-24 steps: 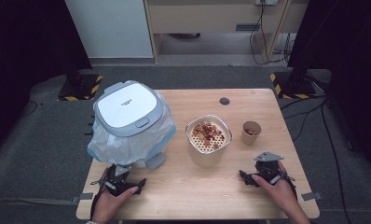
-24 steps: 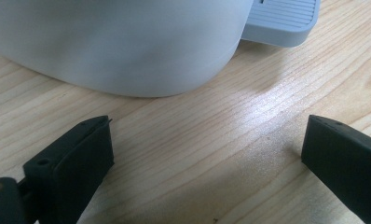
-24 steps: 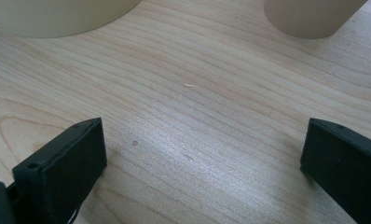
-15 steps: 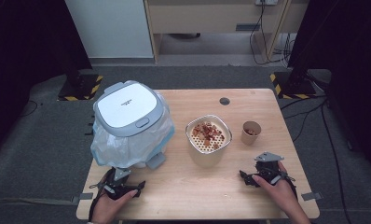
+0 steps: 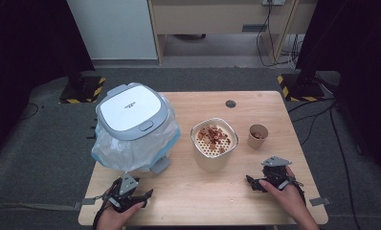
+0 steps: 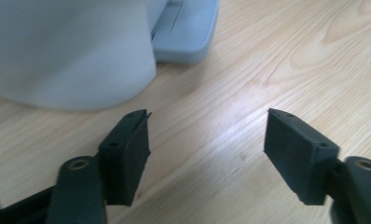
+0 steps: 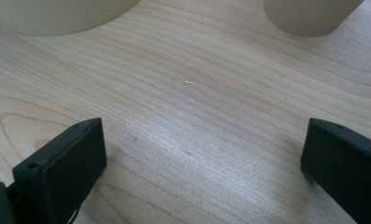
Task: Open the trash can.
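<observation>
My left gripper (image 5: 130,188) rests near the table's front left corner, held by a hand. In the left gripper view it (image 6: 207,116) stands open over bare wood with nothing between its jaws. A white-lidded bin (image 5: 132,112) lined with a clear plastic bag (image 6: 67,51) stands just beyond it, its grey foot pedal (image 6: 186,32) facing me. My right gripper (image 5: 270,173) sits at the front right, also in a hand. It (image 7: 204,123) is open wide and empty, pointing at the gap between the strainer bowl (image 7: 58,16) and the paper cup (image 7: 309,16).
The cream strainer bowl (image 5: 214,143) holds reddish-brown food scraps at the table's middle. The small paper cup (image 5: 258,135) stands to its right. A dark cable hole (image 5: 230,103) lies near the wooden table's (image 5: 198,201) far edge. Black stands and cables surround the table on the floor.
</observation>
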The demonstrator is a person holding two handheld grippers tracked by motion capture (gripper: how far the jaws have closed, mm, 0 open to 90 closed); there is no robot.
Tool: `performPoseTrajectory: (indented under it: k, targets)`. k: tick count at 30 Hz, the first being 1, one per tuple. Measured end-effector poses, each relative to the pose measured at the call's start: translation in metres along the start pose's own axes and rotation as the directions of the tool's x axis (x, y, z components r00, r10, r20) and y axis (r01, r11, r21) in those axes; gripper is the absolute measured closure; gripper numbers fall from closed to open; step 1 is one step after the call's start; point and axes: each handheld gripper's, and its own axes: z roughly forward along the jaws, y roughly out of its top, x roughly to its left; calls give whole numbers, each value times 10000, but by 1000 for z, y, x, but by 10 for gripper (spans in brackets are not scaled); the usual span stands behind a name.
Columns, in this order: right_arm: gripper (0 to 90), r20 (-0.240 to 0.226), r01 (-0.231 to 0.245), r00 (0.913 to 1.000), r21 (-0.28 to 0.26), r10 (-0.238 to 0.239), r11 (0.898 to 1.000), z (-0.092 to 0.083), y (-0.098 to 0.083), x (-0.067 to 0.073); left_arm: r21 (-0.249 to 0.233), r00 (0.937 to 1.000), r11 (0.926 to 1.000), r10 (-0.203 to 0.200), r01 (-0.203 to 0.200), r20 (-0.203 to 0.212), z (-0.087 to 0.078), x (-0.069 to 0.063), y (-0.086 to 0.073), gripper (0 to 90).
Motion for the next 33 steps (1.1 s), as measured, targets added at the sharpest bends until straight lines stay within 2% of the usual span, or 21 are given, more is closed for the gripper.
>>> performPoseTrajectory:
  k: [2, 3, 4, 5, 7, 10, 11, 12, 16, 17, 19, 21, 24, 25, 29, 30, 33]
  targets:
    - [6, 15, -5, 10000, -7, 5, 10000, 0, 0, 0, -102, 9998, 9998, 147, -146, 116, 2, -2, 2, 346]
    - [5, 14, -2, 10000, -7, 2, 10000, 0, 0, 0, -47, 9987, 9988, 478, -477, 196, 5, -5, 6, 410]
    - [5, 14, -2, 10000, -7, 2, 10000, 0, 0, 0, -47, 9987, 9988, 478, -477, 196, 5, -5, 6, 437]
    - [5, 14, -3, 10000, -7, 3, 10000, 0, 0, 0, -86, 9975, 9980, 636, -634, 293, 7, -8, 9, 437]
    - [5, 21, -8, 10000, -7, 8, 10000, 0, 0, 0, -28, 9941, 9946, 1041, -1041, 295, 13, -16, 16, 520]
    - [5, 23, -9, 10000, -8, 9, 10000, 0, 0, 0, -105, 9935, 9936, 1127, -1126, 153, 16, -20, 21, 563]
    - [6, 25, -5, 10000, -7, 5, 10000, 0, 0, 0, -178, 9918, 9917, 1277, -1277, 38, 17, -21, 25, 608]
    - [5, 24, -9, 10000, -8, 9, 10000, 0, 0, 0, -216, 9909, 9907, 1347, -1347, -31, 17, -22, 26, 616]
    - [5, 16, 11, 10000, 1, -11, 10000, 0, 0, 0, -251, 9885, 9882, 1512, -1512, -29, 21, -22, 32, 692]
    - [5, 24, -8, 10000, -8, 8, 10000, 0, 0, 0, -492, 9883, 9871, 1528, -1526, 12, 22, -22, 35, 747]
    - [5, 23, -6, 10000, -7, 6, 10000, 0, 0, 0, -707, 9853, 9828, 1702, -1708, -151, 23, -23, 40, 779]
    - [5, 20, 10, 10000, 1, -10, 10000, 0, 0, 0, -888, 9847, 9808, 1717, -1738, -310, 26, -24, 45, 795]
    - [5, 22, -12, 10000, -7, 13, 10000, 0, 0, 0, -891, 9823, 9789, 1800, -1841, -519, 30, -25, 50, 803]
    - [5, 25, -8, 10000, -7, 8, 10000, 0, 0, 0, -812, 9822, 9804, 1742, -1797, -702, 35, -24, 53, 817]
    - [5, 21, 11, 10000, 2, -11, 10000, 0, 0, 0, -678, 9805, 9821, 1683, -1756, -1016, 41, -21, 56, 835]
    - [5, 15, -8, 10000, 10, 8, 10000, 0, 0, 0, -740, 9831, 9848, 1488, -1571, -1069, 42, -18, 57, 858]
    - [5, 17, -9, 10000, 11, 9, 10000, 0, 0, 0, -732, 9826, 9844, 1517, -1600, -1074, 45, -17, 57, 892]
